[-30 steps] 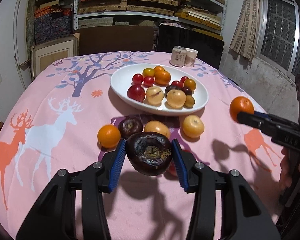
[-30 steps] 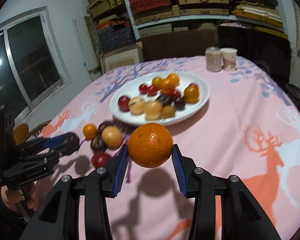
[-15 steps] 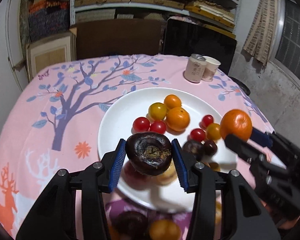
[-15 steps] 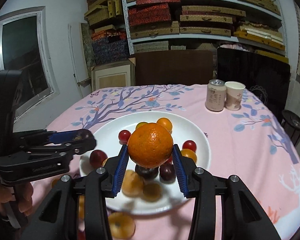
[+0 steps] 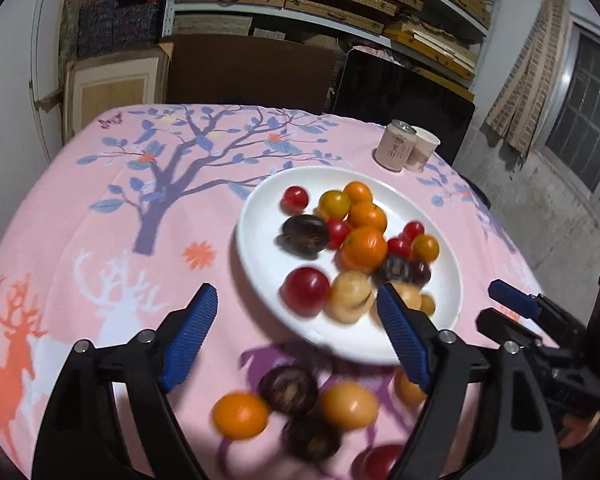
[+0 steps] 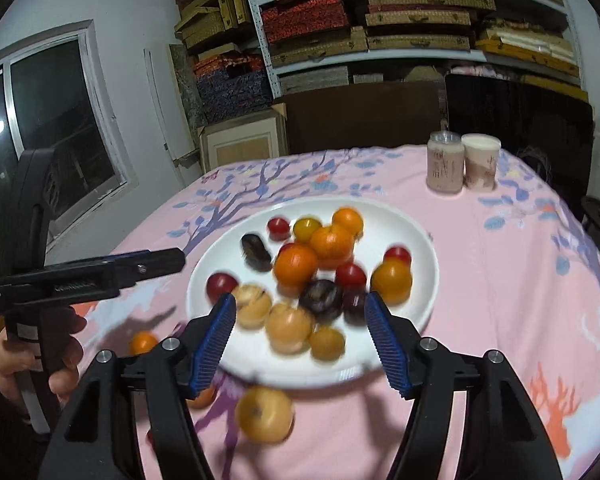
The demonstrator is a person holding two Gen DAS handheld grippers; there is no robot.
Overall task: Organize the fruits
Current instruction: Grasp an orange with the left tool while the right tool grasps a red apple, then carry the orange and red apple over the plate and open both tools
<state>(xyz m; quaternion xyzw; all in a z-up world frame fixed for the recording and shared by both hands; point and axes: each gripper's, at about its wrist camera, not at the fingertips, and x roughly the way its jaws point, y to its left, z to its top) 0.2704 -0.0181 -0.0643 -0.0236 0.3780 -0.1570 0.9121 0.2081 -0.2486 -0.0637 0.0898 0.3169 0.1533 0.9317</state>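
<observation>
From the left wrist view, the left gripper (image 5: 295, 320) no longer holds the dark, wrinkled purple fruit (image 5: 304, 236) it clamped a second ago: its jaws are opening with nothing between them, and that fruit now lies on the left side of the white plate (image 5: 259, 264), touching a small red tomato. The plate carries a loose heap of oranges, red and yellow cherry tomatoes, a red plum, pale tan fruits and smaller dark ones. Nearer the camera, off the plate on the pink deer-print tablecloth (image 5: 99, 208), several fruits wait: a small orange (image 5: 240, 415), two dark purple ones, a yellow-orange one and a red one at the bottom edge, all blurred. From the right wrist view, the right gripper (image 6: 300, 336) has likewise let go of its orange (image 6: 295, 266); its jaws are opening, empty, above the plate's near rim, and the orange sits in the middle of the heap against another orange. Both deliveries look done, so I judge the next step to be going after the fruits left on the cloth, such as the yellow fruit (image 6: 264, 414) just before the plate. A can and a paper cup stand well beyond the plate.
</observation>
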